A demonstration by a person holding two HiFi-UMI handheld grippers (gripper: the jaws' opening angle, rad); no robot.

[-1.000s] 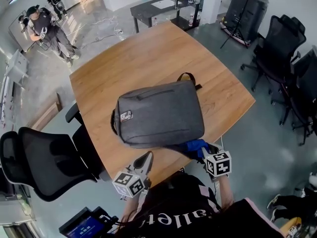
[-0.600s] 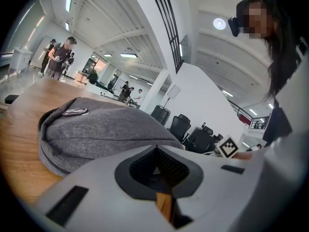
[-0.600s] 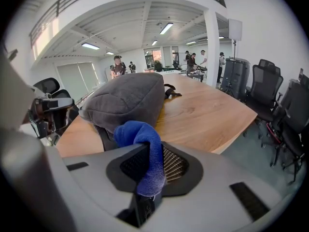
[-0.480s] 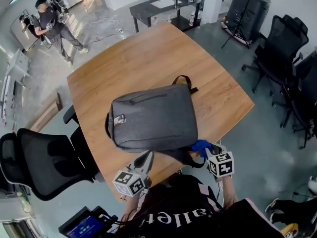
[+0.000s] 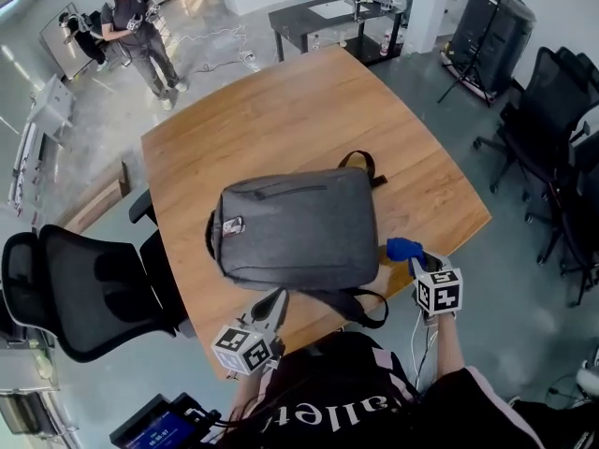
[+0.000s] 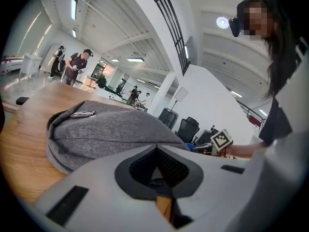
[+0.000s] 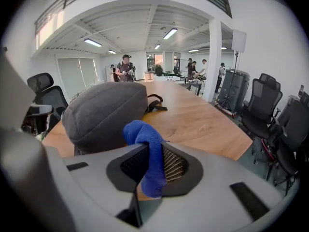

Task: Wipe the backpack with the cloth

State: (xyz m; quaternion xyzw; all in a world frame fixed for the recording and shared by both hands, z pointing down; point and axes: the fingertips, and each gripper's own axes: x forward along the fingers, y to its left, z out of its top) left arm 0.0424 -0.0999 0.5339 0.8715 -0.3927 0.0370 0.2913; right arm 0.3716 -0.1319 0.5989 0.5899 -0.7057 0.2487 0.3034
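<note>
A grey backpack [image 5: 298, 227] lies flat on the wooden table [image 5: 281, 110], its black straps [image 5: 356, 304] trailing toward the near edge. My right gripper [image 5: 410, 256] is shut on a blue cloth [image 5: 402, 248] just off the backpack's lower right corner, over the table edge. In the right gripper view the blue cloth [image 7: 145, 139] hangs between the jaws, with the backpack [image 7: 104, 112] ahead to the left. My left gripper [image 5: 272, 304] hovers at the near table edge below the backpack, jaws together and holding nothing. In the left gripper view, the backpack [image 6: 106, 132] fills the space just ahead.
A black mesh office chair [image 5: 84, 293] stands against the table's left near side. More black chairs [image 5: 562, 110] line the right. A dark side table [image 5: 342, 12] and a person [image 5: 140, 21] are far behind. The table's near edge runs under both grippers.
My right gripper has slid rightward with the blue cloth, from the backpack's lower right edge to clear of it. The left gripper has stayed in place.
</note>
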